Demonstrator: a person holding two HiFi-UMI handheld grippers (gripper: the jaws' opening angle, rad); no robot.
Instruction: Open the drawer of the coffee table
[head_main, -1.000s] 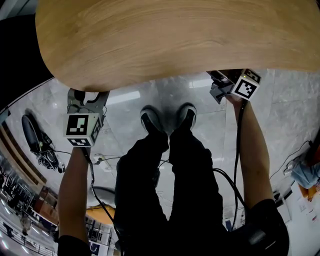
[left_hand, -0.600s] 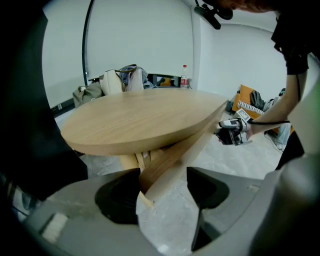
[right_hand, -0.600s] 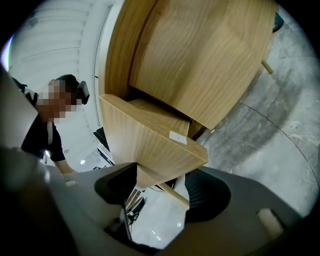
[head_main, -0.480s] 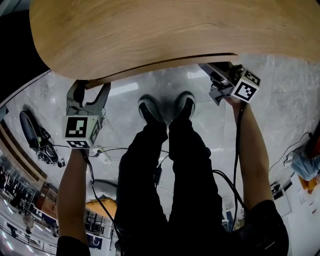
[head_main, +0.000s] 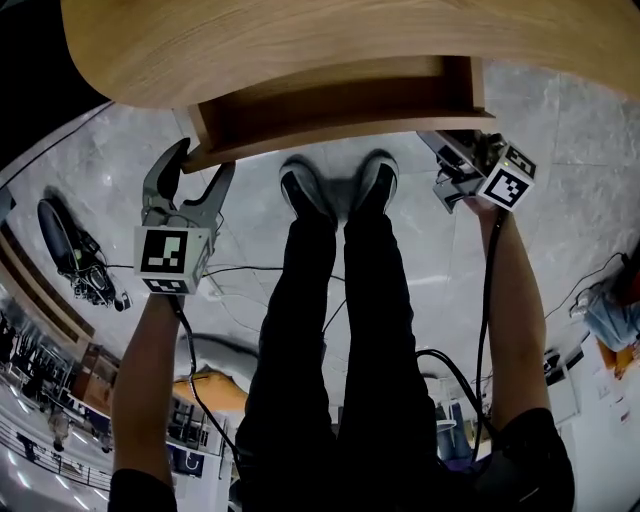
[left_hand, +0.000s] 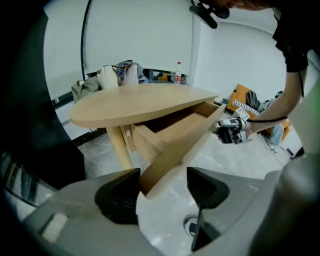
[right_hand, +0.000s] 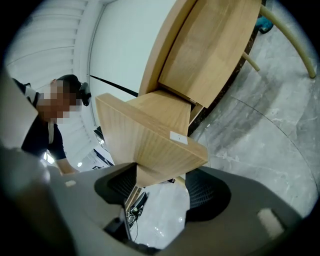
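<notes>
Pulled-out drawer (head_main: 330, 105) upper centre; my left gripper (head_main: 198, 162) gaping round its left end, my right gripper (head_main: 440, 145) clamped on its right.

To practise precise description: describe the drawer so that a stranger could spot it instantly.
Find the oval wooden coffee table standing on the grey floor. Under its near edge, the drawer juts out above the person's shoes. It alone is a shallow, open-topped wooden box with a darker inside.

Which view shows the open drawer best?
The left gripper view: the drawer shows nearly whole, pulled out from under the tabletop. The head view looks down into it; the right gripper view shows only one end.
</notes>
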